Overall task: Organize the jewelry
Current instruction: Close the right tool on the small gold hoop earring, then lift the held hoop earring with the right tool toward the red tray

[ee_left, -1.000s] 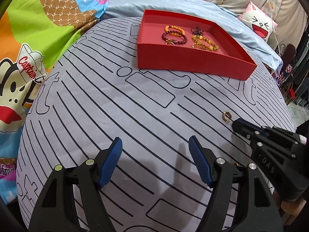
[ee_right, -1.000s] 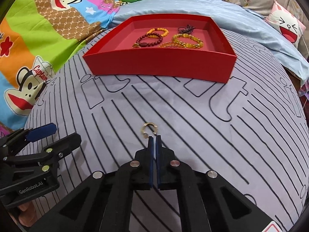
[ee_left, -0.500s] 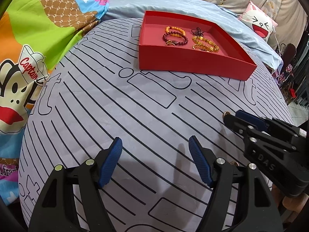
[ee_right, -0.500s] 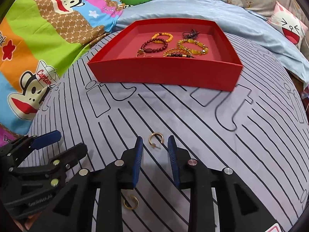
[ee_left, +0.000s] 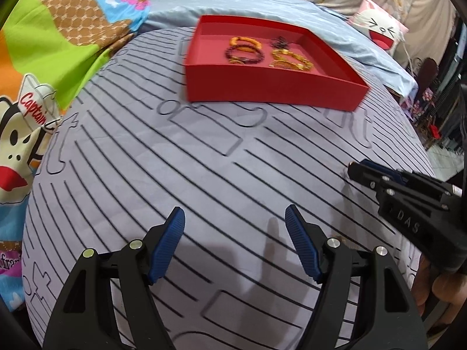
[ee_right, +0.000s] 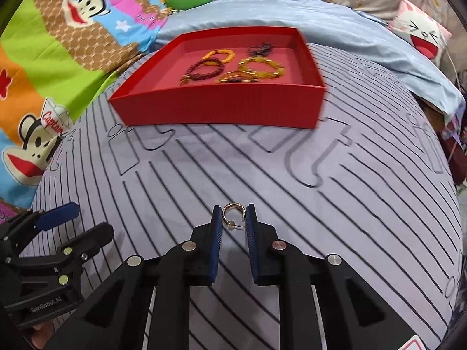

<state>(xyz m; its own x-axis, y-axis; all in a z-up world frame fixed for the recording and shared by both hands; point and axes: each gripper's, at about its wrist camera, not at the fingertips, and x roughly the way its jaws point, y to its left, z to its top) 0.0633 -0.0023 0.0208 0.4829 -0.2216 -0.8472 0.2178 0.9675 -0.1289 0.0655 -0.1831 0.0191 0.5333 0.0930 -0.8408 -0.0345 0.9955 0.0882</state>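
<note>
A small gold hoop earring (ee_right: 232, 211) lies on the striped grey cloth, between the fingertips of my right gripper (ee_right: 233, 214), which is open around it. The pads stand a little off the hoop on each side. A red tray (ee_right: 221, 113) farther back holds several bead bracelets (ee_right: 233, 65). My left gripper (ee_left: 235, 227) is open and empty over the cloth, to the left of the right one. In the left wrist view the tray (ee_left: 271, 90) sits at the back and the right gripper (ee_left: 354, 170) shows at the right edge; the earring is hidden there.
The striped grey cloth (ee_right: 350, 204) covers a rounded bed surface. A bright cartoon blanket (ee_right: 43, 67) lies to the left, a light blue sheet (ee_right: 335, 20) and a pink face pillow (ee_right: 420, 35) behind the tray. The bed drops off at the right.
My right gripper went from shut just behind the earring to open, then moved forward so its fingertips stand on both sides of the hoop. My left gripper stayed open, nearly still.
</note>
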